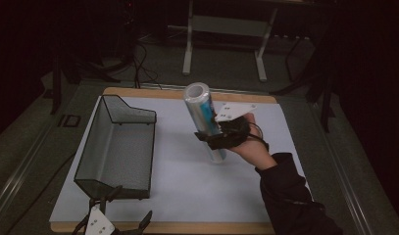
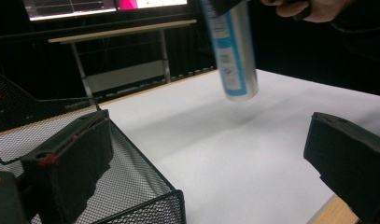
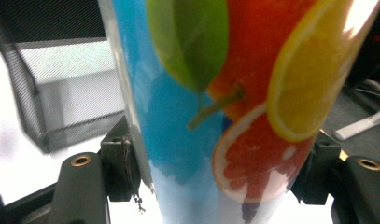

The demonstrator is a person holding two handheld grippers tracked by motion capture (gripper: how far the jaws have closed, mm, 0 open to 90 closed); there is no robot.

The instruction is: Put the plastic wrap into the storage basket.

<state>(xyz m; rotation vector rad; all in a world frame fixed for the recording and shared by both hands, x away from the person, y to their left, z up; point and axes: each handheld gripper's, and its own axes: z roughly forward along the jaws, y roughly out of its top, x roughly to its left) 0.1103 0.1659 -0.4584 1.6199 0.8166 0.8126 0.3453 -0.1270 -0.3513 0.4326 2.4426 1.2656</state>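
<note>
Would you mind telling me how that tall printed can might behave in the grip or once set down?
The can looks smooth and glossy, so it may slip in the right gripper shut around it. It is tall and narrow, so set on end it could tip easily. Being round, it would probably roll on the white table.

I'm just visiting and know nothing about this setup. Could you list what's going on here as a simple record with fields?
Surface: white table
Right gripper: shut on the can, holding it off the table
Can: tall, silver and blue, citrus fruit print, tilted
Left gripper: open, at the table's near edge by the basket
Basket: black wire mesh, left side of the table, looks empty
</note>
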